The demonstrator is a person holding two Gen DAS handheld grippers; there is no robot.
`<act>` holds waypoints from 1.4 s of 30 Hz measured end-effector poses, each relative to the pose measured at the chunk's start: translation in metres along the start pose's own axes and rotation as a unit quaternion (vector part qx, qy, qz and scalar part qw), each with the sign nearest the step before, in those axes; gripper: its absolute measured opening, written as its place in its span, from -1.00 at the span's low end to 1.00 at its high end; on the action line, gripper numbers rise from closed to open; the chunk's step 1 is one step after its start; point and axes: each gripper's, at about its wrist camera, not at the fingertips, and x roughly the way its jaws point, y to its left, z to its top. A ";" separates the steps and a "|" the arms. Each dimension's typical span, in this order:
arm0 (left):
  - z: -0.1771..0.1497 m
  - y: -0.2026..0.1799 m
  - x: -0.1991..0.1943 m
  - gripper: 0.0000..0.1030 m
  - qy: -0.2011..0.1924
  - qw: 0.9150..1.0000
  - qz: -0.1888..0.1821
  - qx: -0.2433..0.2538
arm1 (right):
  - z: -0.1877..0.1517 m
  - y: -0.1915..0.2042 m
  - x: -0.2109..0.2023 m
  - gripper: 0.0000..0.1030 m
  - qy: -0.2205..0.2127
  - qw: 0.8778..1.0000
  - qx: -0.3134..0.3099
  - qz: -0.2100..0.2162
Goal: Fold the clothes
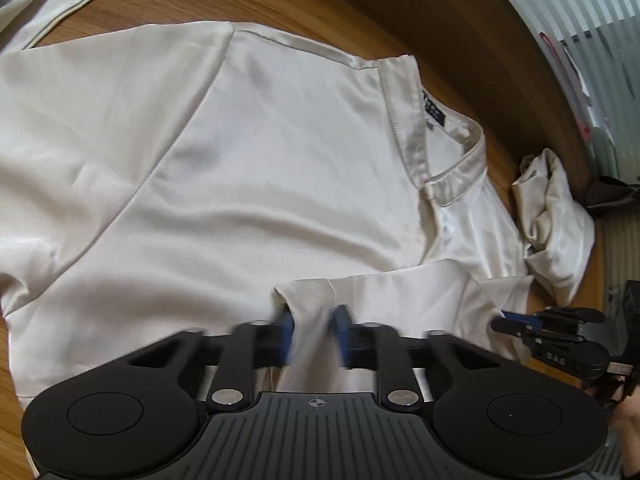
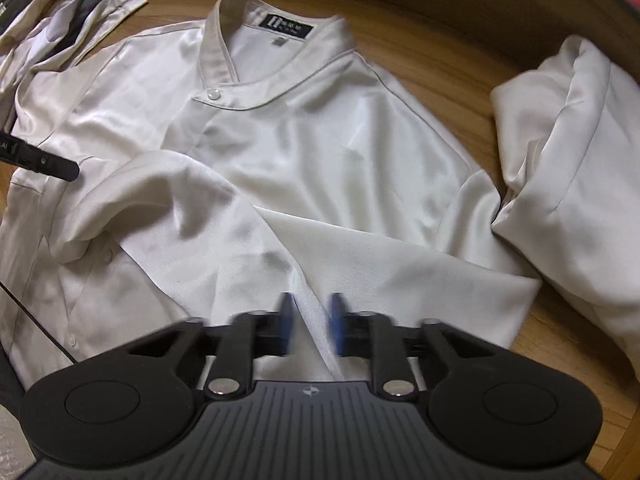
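Satin cream shirt [image 2: 320,140] lies flat, front up, on the wood counter [image 1: 460,20]; left tongs [image 1: 313,334] and right tongs [image 2: 311,330] are each clamped on a pinch of its cloth, so a fold grip is in hand, and next likely calls for lifting both together. Only the right view shows the collar button [image 2: 212,94] and the bundled garment [image 2: 580,168] in full.
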 end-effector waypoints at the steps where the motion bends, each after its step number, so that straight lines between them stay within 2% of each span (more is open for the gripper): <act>1: 0.003 -0.004 -0.004 -0.90 -0.007 1.000 -0.001 0.007 | 0.000 -0.002 -0.002 -0.97 -0.003 1.000 0.006 0.002; 4: 0.016 -0.017 -0.021 -0.95 -0.037 0.999 -0.004 0.028 | 0.000 -0.007 -0.017 -0.97 -0.027 0.999 0.018 -0.005; 7: 0.035 -0.033 -0.048 -0.95 -0.084 0.995 -0.019 0.044 | 0.000 -0.011 -0.043 -0.97 -0.068 0.997 0.029 -0.020; 11: 0.049 -0.059 -0.091 -0.95 -0.147 0.982 -0.050 0.105 | -0.005 -0.006 -0.084 -0.97 -0.136 0.990 0.023 -0.041; 15: 0.037 -0.064 -0.115 -0.95 -0.162 0.970 -0.069 0.167 | -0.021 0.018 -0.110 -0.97 -0.175 0.983 -0.017 -0.048; 19: 0.006 -0.044 -0.108 -0.94 -0.134 0.966 -0.028 0.219 | -0.043 0.052 -0.100 -0.97 -0.155 0.985 -0.069 -0.013; 23: -0.033 -0.007 -0.084 -0.94 -0.075 0.967 0.019 0.242 | -0.064 0.080 -0.073 -0.97 -0.096 0.989 -0.109 0.034; 26: -0.061 0.013 -0.069 -0.91 -0.025 0.969 0.036 0.244 | -0.077 0.093 -0.060 -0.96 -0.060 0.989 -0.120 0.058; 28: -0.075 0.021 -0.064 -0.91 -0.005 0.970 0.037 0.242 | -0.084 0.096 -0.055 -0.96 -0.042 0.990 -0.123 0.060; 32: -0.091 0.024 -0.062 -0.91 0.009 0.974 0.017 0.228 | -0.095 0.092 -0.050 -0.96 -0.020 0.990 -0.132 0.051; 36: -0.104 0.023 -0.059 -0.85 0.028 0.974 0.005 0.226 | -0.103 0.085 -0.051 -0.96 -0.002 0.989 -0.144 0.046; 37: -0.108 0.023 -0.060 -0.76 0.036 0.973 0.001 0.227 | -0.106 0.083 -0.052 -0.97 0.003 0.988 -0.148 0.044; 40: -0.122 0.026 -0.065 -0.25 0.055 0.971 -0.005 0.234 | -0.113 0.082 -0.053 -0.96 0.022 0.987 -0.156 0.040; 42: -0.127 0.030 -0.070 -0.18 0.063 0.971 -0.006 0.230 | -0.118 0.078 -0.052 -0.94 0.037 0.986 -0.155 0.039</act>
